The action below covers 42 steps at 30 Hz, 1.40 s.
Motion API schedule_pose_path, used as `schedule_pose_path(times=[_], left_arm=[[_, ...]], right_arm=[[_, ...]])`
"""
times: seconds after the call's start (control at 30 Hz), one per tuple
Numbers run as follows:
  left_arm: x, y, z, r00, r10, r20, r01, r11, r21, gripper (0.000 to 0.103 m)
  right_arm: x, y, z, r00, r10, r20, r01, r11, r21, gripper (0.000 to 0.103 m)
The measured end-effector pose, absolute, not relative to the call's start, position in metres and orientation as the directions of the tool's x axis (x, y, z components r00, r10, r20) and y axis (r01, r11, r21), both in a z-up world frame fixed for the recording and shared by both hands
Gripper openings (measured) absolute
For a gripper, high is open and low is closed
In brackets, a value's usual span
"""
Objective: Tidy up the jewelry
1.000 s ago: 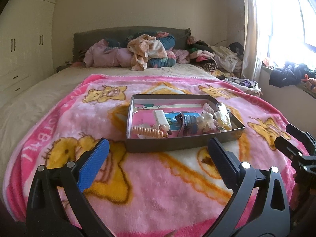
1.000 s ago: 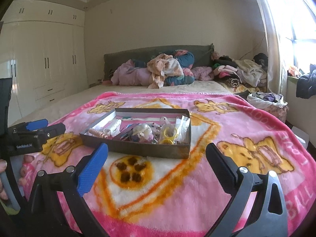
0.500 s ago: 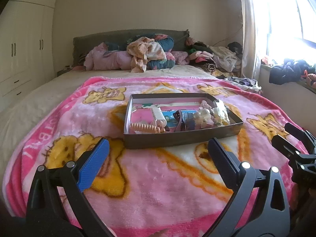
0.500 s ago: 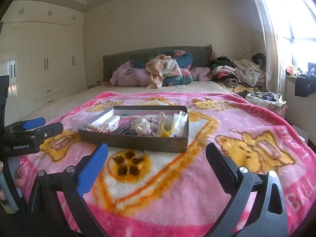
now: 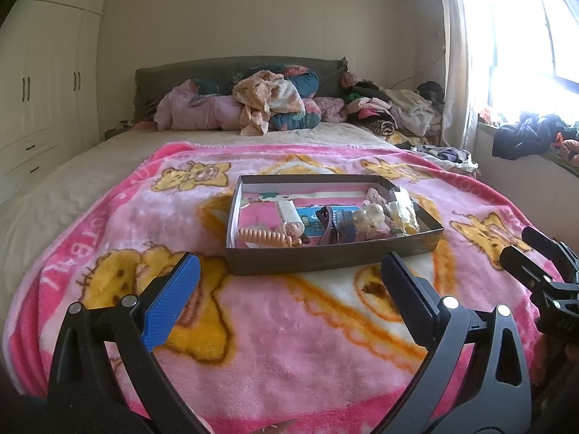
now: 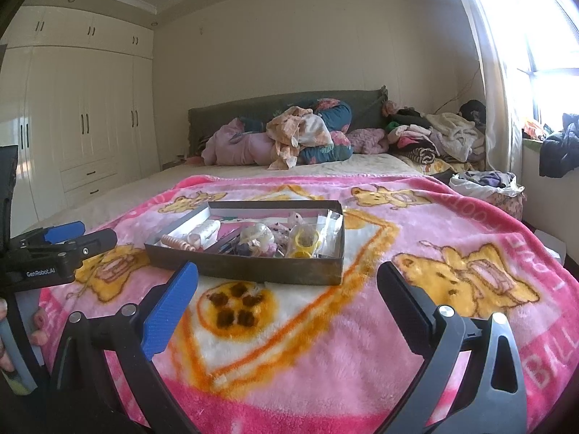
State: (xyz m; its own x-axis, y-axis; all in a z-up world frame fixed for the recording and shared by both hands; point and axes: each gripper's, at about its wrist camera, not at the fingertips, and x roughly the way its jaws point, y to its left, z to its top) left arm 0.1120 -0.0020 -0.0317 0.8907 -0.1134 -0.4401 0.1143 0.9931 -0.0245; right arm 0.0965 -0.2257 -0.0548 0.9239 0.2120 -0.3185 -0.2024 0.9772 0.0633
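1. As the two grippers hung low over the near end of the bed, the shallow dark box (image 5: 325, 253) sat flat on the pink cartoon blanket (image 5: 289, 343), ahead of both tools and touched by neither.
2. The left gripper (image 5: 289, 282) had its fingers spread wide with nothing between them; the right gripper (image 6: 287, 289) was spread wide and bare as well.
3. All the jewelry and small pieces I could see lay inside the box: a peach coil band (image 5: 262, 237) at the near left, a white tube (image 5: 289, 213) behind it, a blue card (image 5: 318, 220) under dark straps in the middle, and pale beads and clear packets (image 5: 401, 209) bunched toward the right end.
4. From the right side, a yellow ring-shaped piece (image 6: 304, 242) showed among those packets.
5. No loose item showed on the blanket around the box.
6. The contents looked jumbled rather than grouped, with the left part sparser than the right.
7. That fitted either a heap waiting to be sorted or a gathering into the box already finished; I could not tell which.
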Motion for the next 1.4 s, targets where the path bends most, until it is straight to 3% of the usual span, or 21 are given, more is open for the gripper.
schedule_pose_path(times=[1.4], left_arm=[[0.1127,-0.0031,-0.0314,0.892,-0.103,-0.44,0.108,0.994,-0.014,0.092]], right_arm=[[0.0973,-0.2235,-0.0534,0.922,0.22,-0.319,-0.209,0.976,0.068,0.097]])
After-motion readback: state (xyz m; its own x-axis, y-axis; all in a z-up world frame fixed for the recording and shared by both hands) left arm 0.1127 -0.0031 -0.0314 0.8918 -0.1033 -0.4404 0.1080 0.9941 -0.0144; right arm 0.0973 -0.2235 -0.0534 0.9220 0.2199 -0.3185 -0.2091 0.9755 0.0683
